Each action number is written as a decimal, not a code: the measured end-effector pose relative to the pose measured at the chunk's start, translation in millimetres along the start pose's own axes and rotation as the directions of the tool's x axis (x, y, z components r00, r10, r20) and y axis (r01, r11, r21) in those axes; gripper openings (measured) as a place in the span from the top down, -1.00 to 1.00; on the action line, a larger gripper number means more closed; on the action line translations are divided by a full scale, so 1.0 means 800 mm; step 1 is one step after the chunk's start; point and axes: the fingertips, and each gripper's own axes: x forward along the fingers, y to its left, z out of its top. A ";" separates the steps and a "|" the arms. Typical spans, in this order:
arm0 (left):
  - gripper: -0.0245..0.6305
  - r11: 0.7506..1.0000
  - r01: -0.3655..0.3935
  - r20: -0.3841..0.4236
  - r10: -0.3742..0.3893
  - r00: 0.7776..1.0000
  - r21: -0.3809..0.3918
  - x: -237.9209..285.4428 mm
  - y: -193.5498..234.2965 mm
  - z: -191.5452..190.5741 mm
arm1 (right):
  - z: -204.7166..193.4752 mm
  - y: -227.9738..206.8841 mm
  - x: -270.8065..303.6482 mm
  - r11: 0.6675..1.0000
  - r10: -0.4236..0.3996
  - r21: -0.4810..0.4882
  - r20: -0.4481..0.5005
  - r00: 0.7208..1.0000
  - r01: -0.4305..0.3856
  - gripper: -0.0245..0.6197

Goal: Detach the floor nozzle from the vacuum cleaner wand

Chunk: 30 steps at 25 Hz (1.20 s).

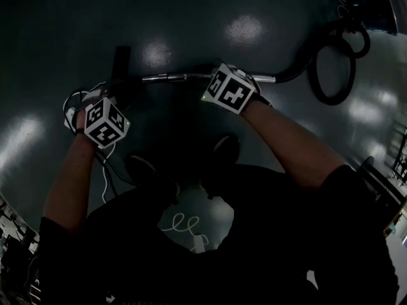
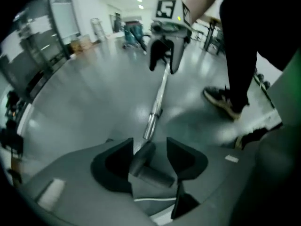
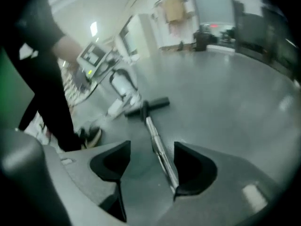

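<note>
The dark glossy floor (image 1: pixel 254 49) carried the black hose (image 1: pixel 331 81) looped at the right. The metal wand (image 1: pixel 175 77) lay flat on it, with the floor nozzle (image 1: pixel 120 61) at the wand's left end. Over the wand, the left tongs (image 2: pixel 149 157) and right tongs (image 3: pixel 151 161) both stood apart, gripping nothing.

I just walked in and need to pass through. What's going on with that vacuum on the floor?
A person holds a gripper in each hand over a vacuum wand lying on the floor. The left gripper is above the nozzle, the right gripper nearer the hose. Both have jaws apart and grip nothing. The nozzle looks still attached.
</note>
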 end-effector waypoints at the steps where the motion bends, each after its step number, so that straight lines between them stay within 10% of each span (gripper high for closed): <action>1: 0.23 0.997 -0.010 0.057 0.015 0.998 -0.079 -0.031 0.000 0.015 | 0.014 0.003 -0.026 0.996 -0.019 0.088 0.071 0.997 0.013 0.06; 7: 0.57 0.881 -0.074 0.275 0.224 0.935 -0.468 -0.272 -0.012 0.094 | 0.084 0.097 -0.213 0.886 -0.170 0.463 0.378 0.910 -0.027 0.06; 19: 0.52 0.716 -0.122 0.346 0.471 0.811 -0.688 -0.719 -0.132 0.190 | 0.209 0.333 -0.537 0.924 -0.059 0.353 0.504 0.862 -0.143 0.08; 23: 0.42 0.777 -0.061 0.482 0.448 0.753 -0.627 -0.784 -0.172 0.240 | 0.225 0.395 -0.595 0.942 -0.098 0.324 0.505 0.857 -0.084 0.09; 30: 0.42 0.855 0.046 0.660 0.364 0.657 -0.517 -0.845 -0.243 0.272 | 0.315 0.473 -0.682 0.904 -0.276 0.425 0.667 0.692 -0.049 0.10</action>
